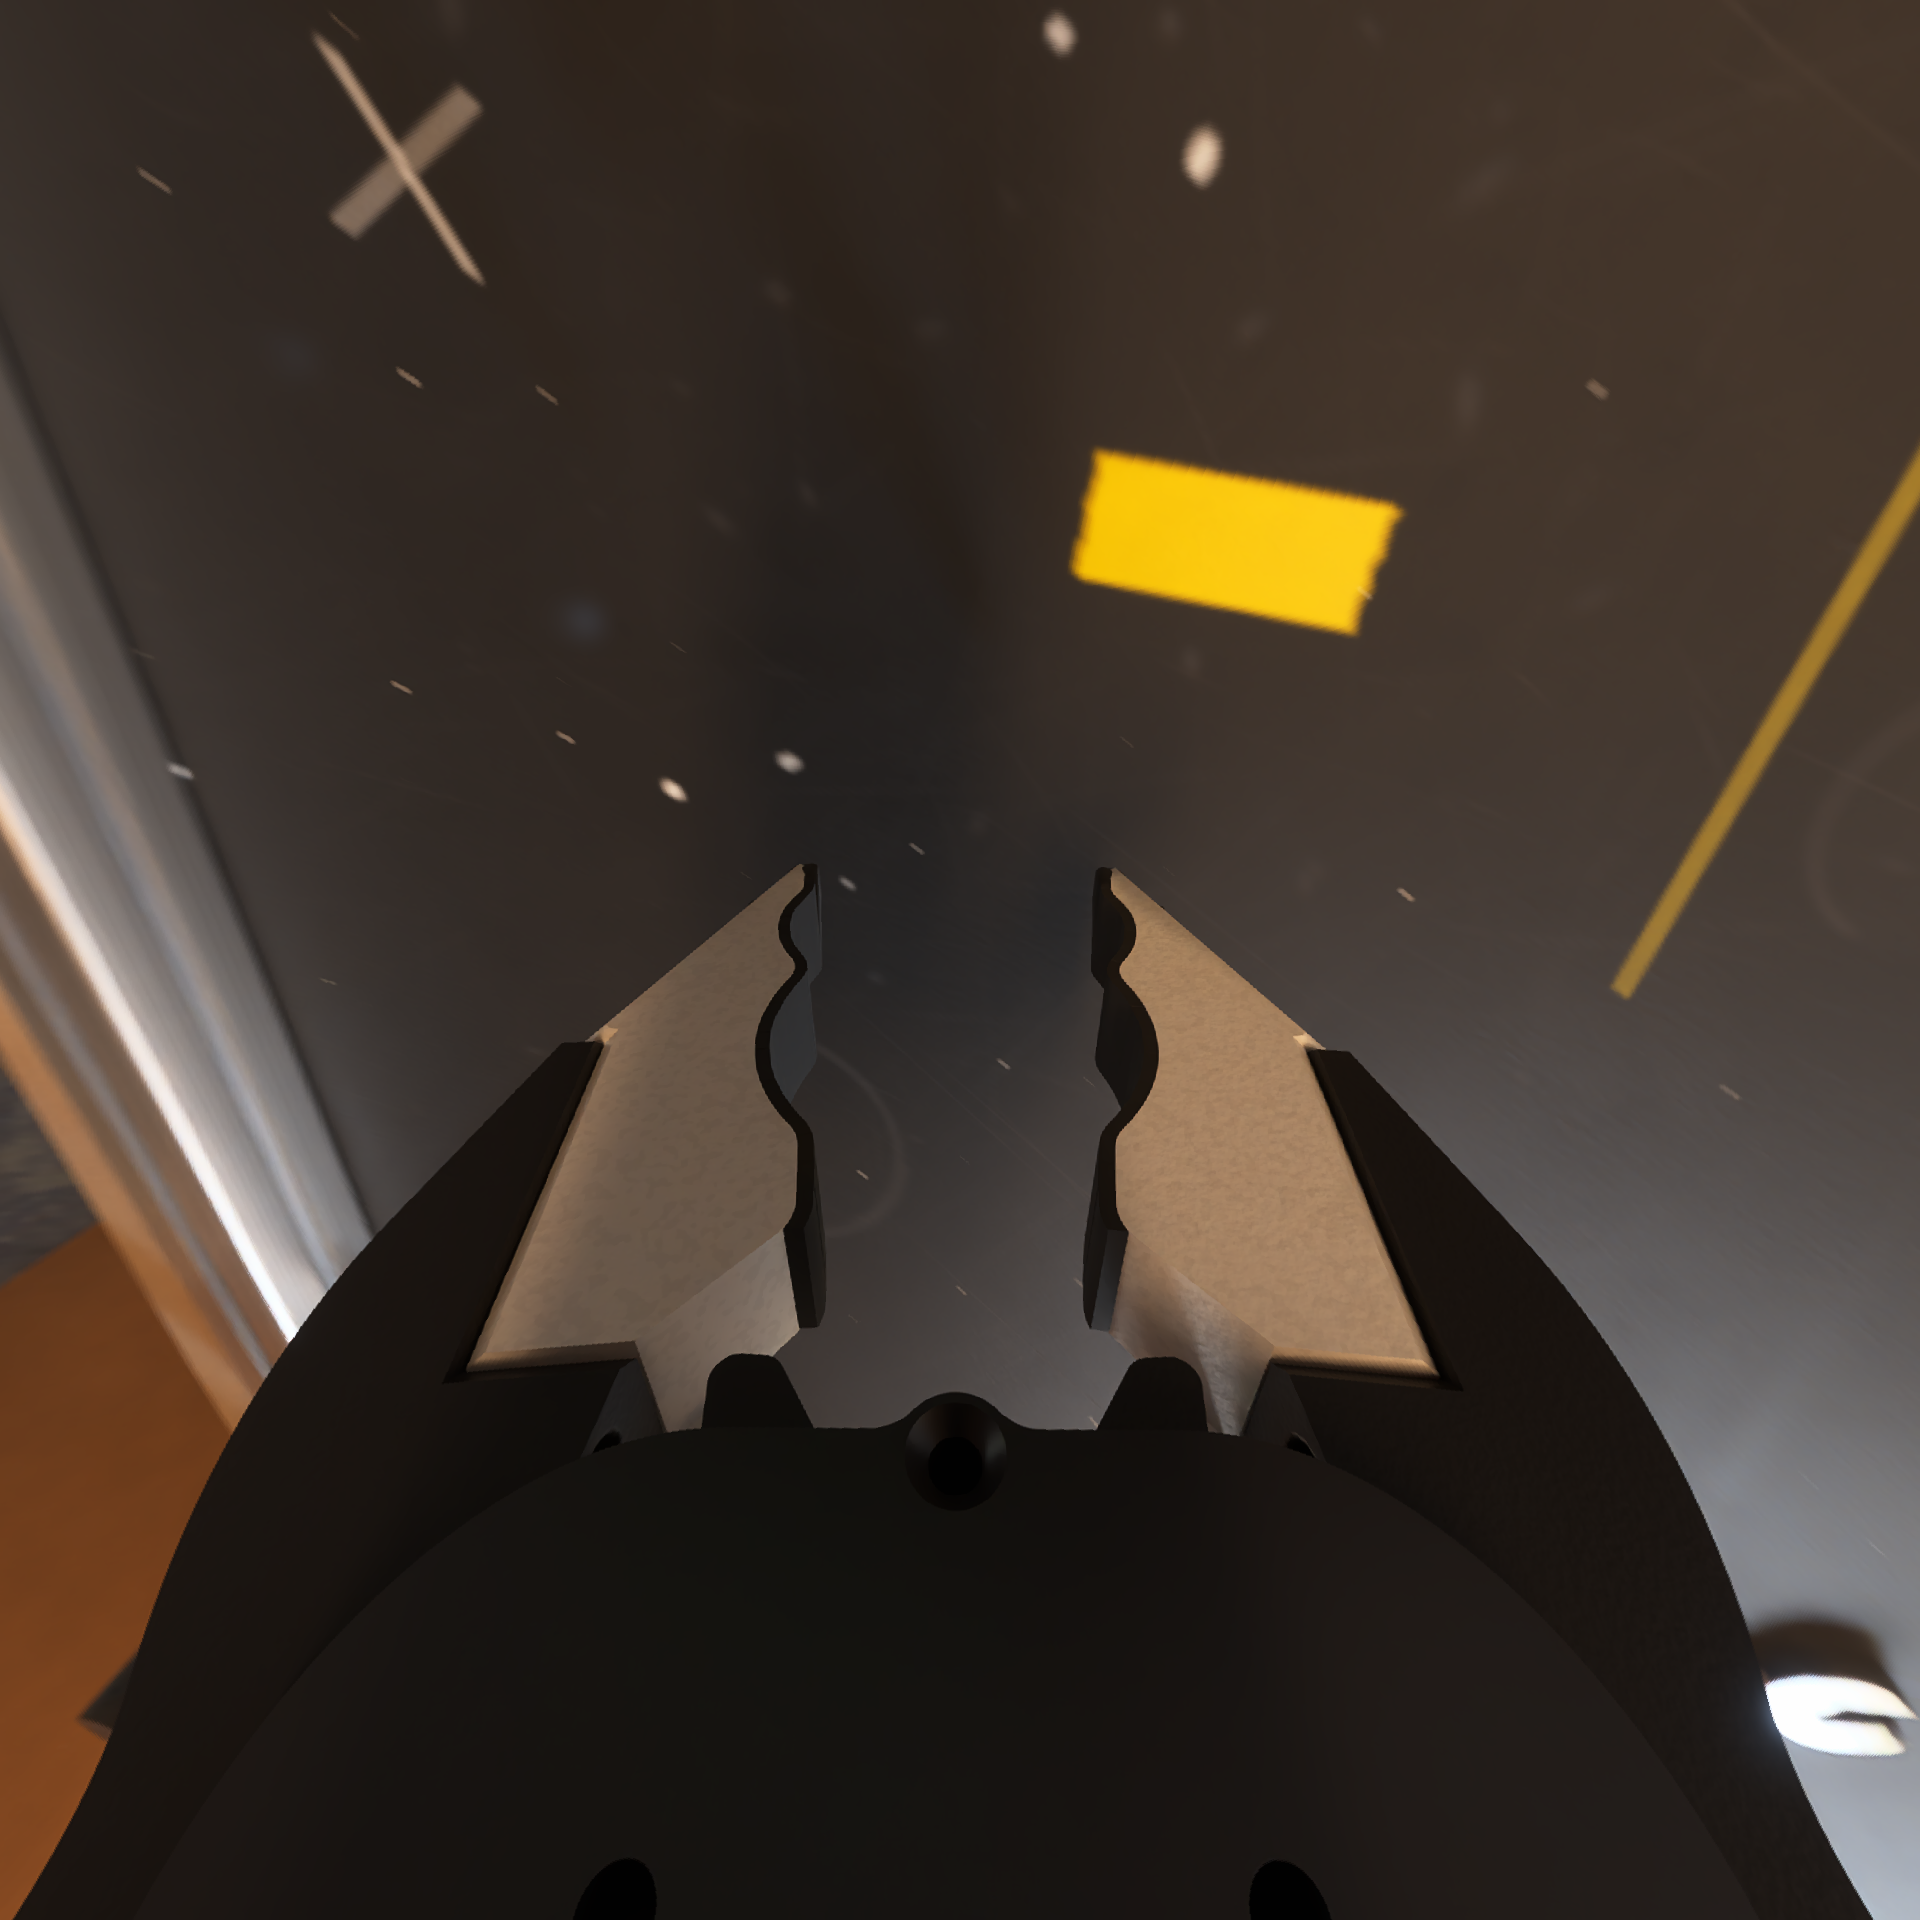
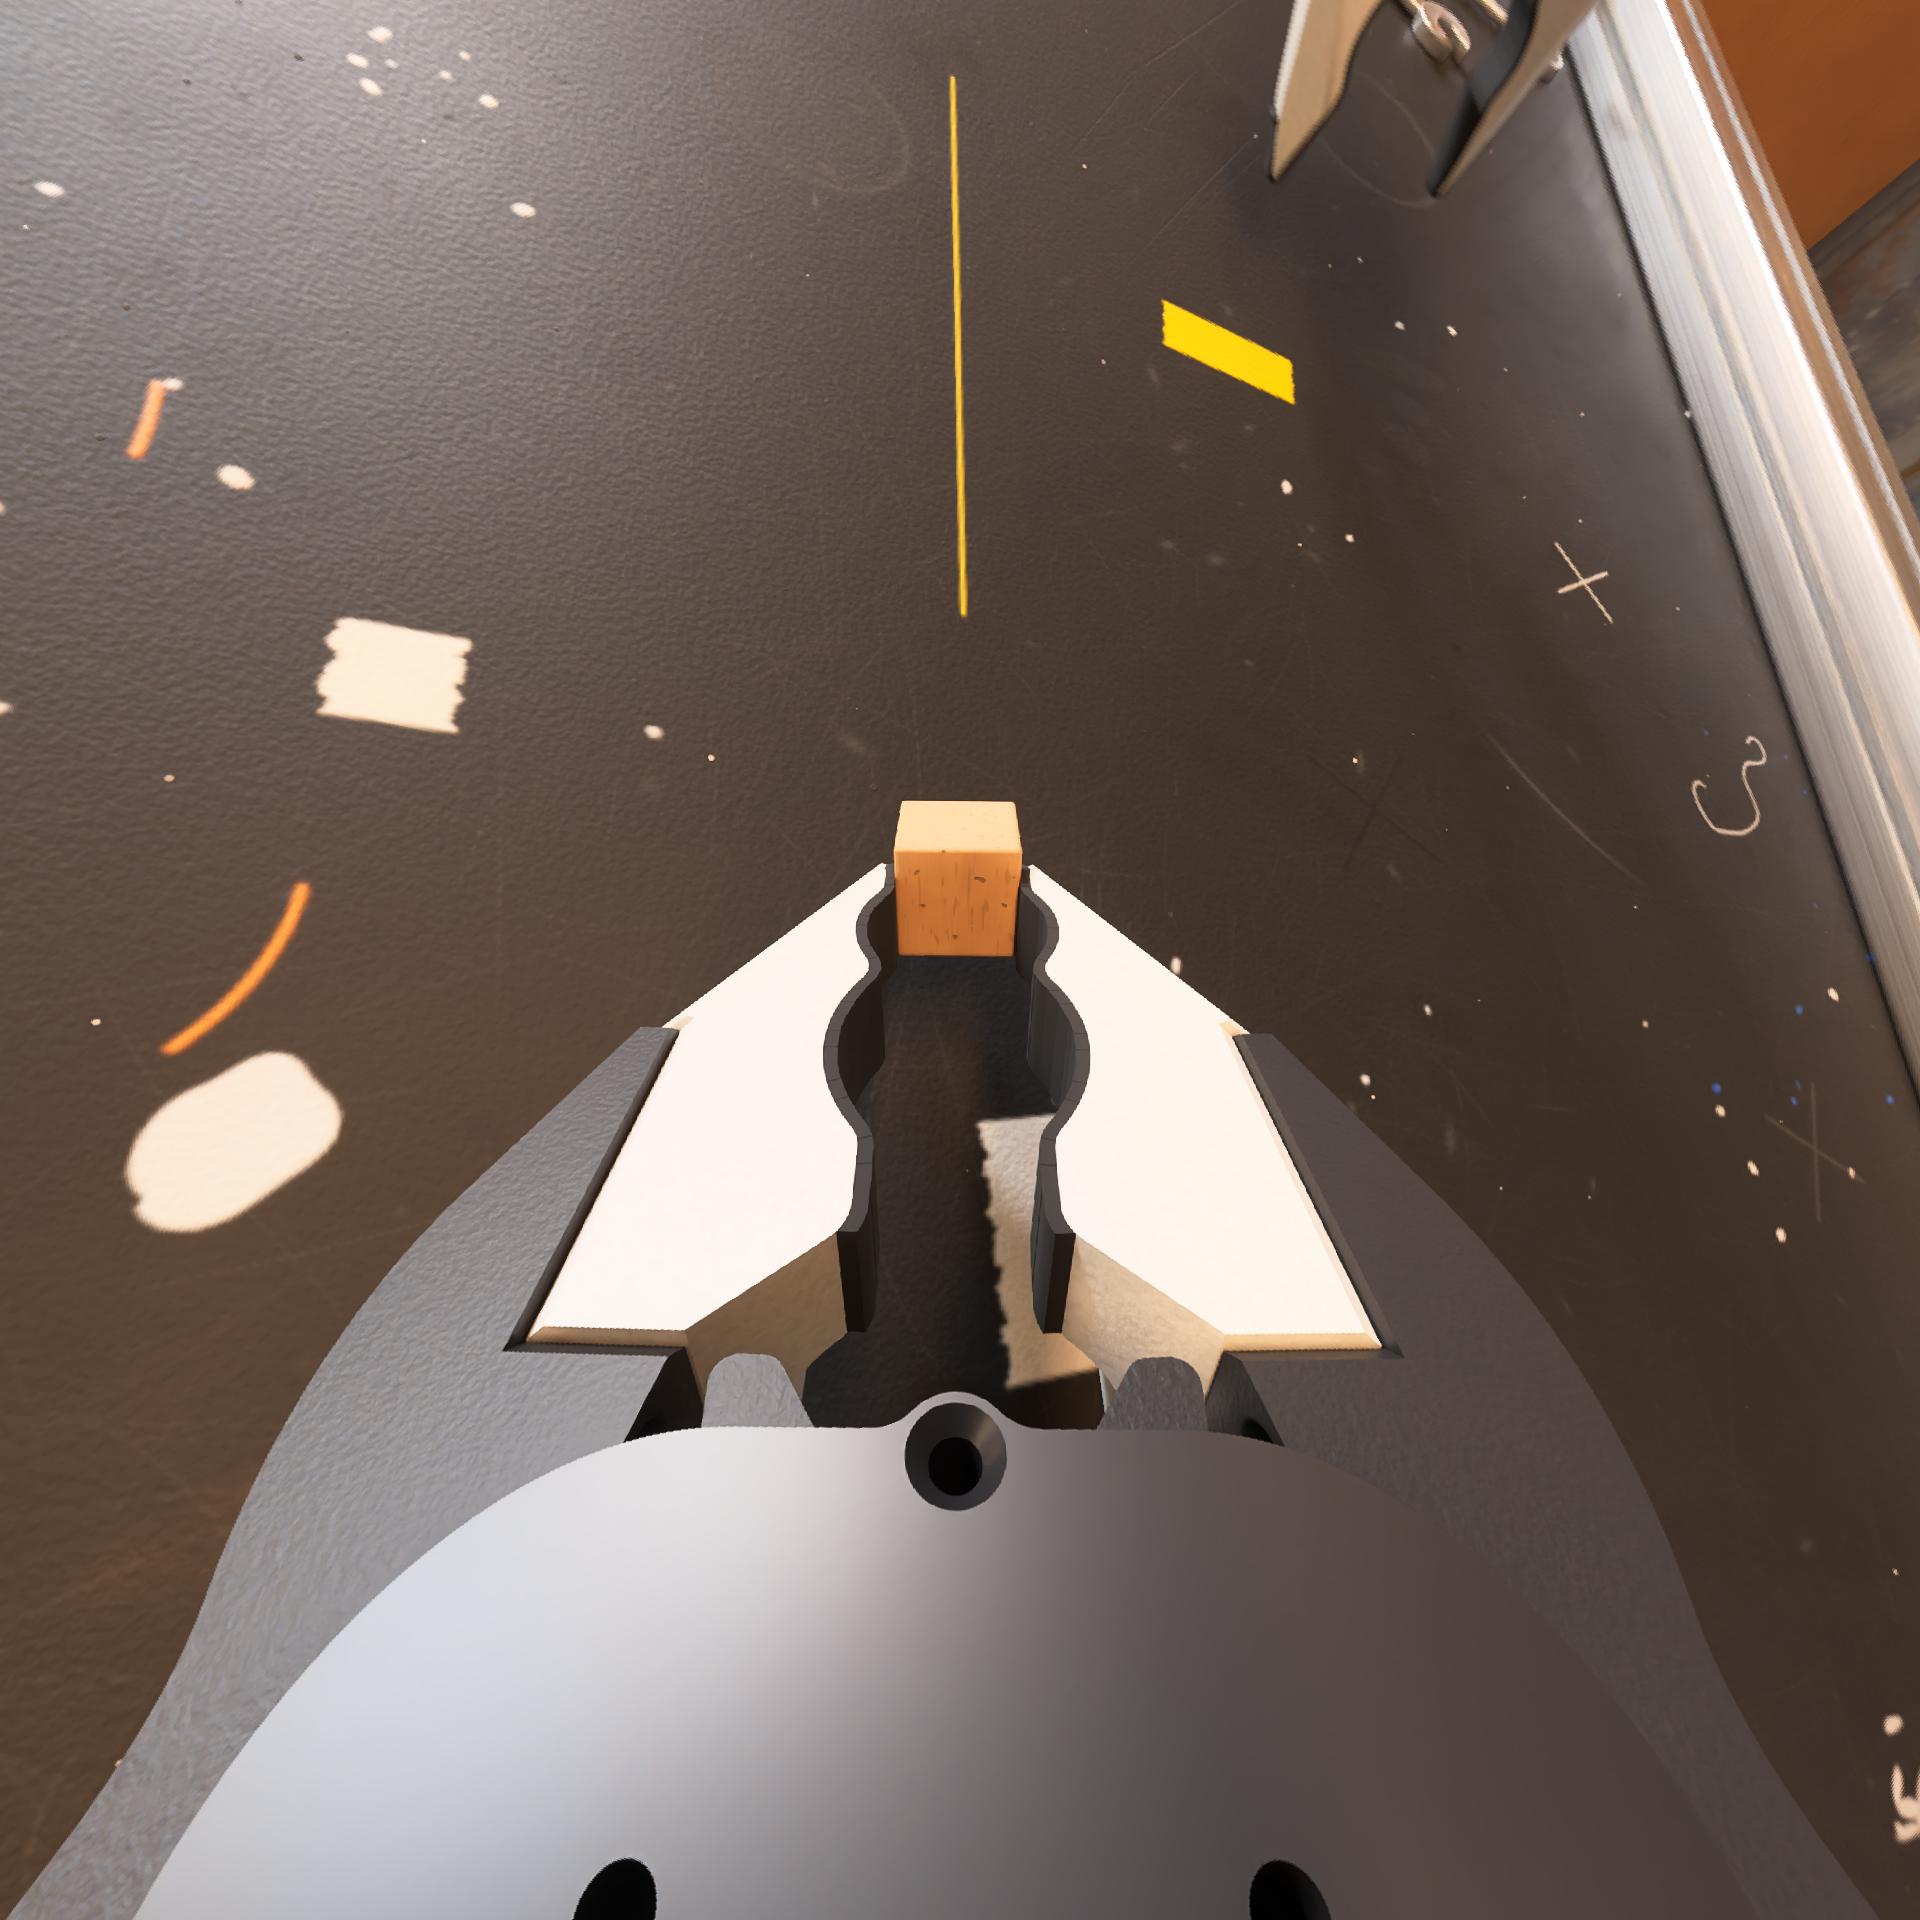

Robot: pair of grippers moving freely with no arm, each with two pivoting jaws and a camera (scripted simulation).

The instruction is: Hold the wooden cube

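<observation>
The wooden cube [image 2: 956, 896] is small and light brown, and it sits between the tips of my right gripper [image 2: 956, 878]. Both fingertips touch its sides, so the right gripper is shut on it, over the dark table [image 2: 623, 468]. Whether the cube rests on the table or hangs just above it, I cannot tell. My left gripper [image 1: 956, 873] is open and empty above the dark table [image 1: 623, 520]. It also shows far off in the right wrist view [image 2: 1382, 114], at the top right near the table's edge. The cube is not in the left wrist view.
A yellow tape patch [image 1: 1236, 540] and a thin yellow line [image 1: 1766, 748] mark the table; both show in the right wrist view too, the patch [image 2: 1228, 351] and the line [image 2: 958, 343]. A metal table edge [image 2: 1766, 468] runs along the right, and the same edge [image 1: 125, 987] along the left.
</observation>
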